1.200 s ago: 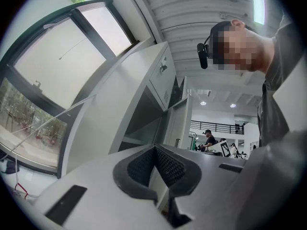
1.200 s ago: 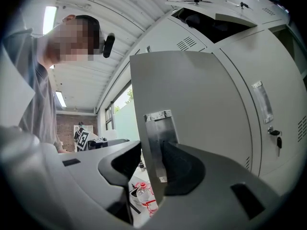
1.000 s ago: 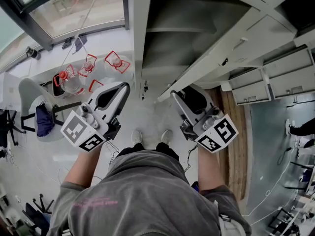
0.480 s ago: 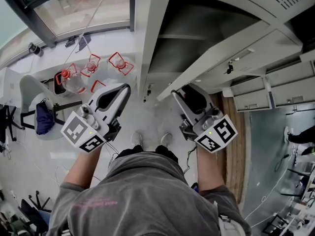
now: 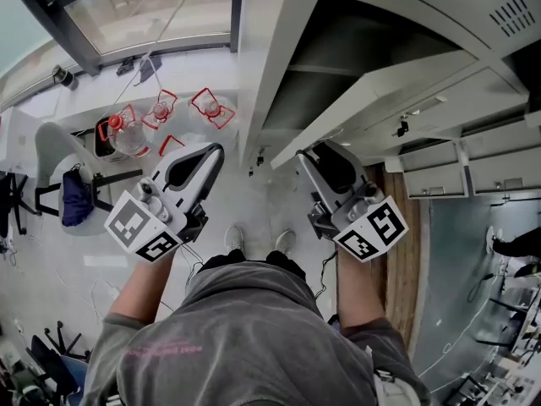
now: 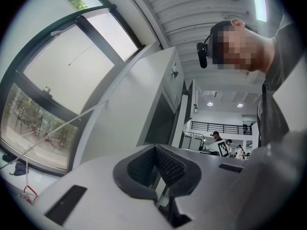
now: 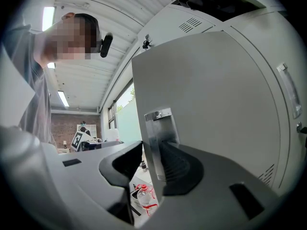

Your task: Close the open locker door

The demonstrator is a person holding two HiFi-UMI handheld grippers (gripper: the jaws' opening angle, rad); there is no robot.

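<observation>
Between the jaws of the right gripper (image 7: 151,145) stands the free edge of the locker door (image 7: 216,95), with its metal latch plate (image 7: 158,133) just above the pads. The jaws have just been closing, yet they are still apart. One pad sits close against the plate side of the door. A clear gap shows between the door's edge and the other pad, so the door is not clamped.

From the head view, the locker door (image 5: 397,83) hangs swung out from the tall grey locker (image 5: 270,57) towards the person. It leaves the dark interior exposed, and its free edge ends right at the tips of the right gripper (image 5: 317,152).

The left gripper (image 5: 213,149) is held beside it, nearer the locker's left side and well apart from the door. In its own view the left gripper (image 6: 155,148) has its jaws closed tip to tip with nothing between them, and the locker's side panel (image 6: 129,104) and a large window (image 6: 72,80) lie beyond.

Down on the floor (image 5: 245,201) are the person's shoes (image 5: 235,237). Further left, several water bottles (image 5: 127,138) with red handles stand near a pale chair (image 5: 51,155).
</observation>
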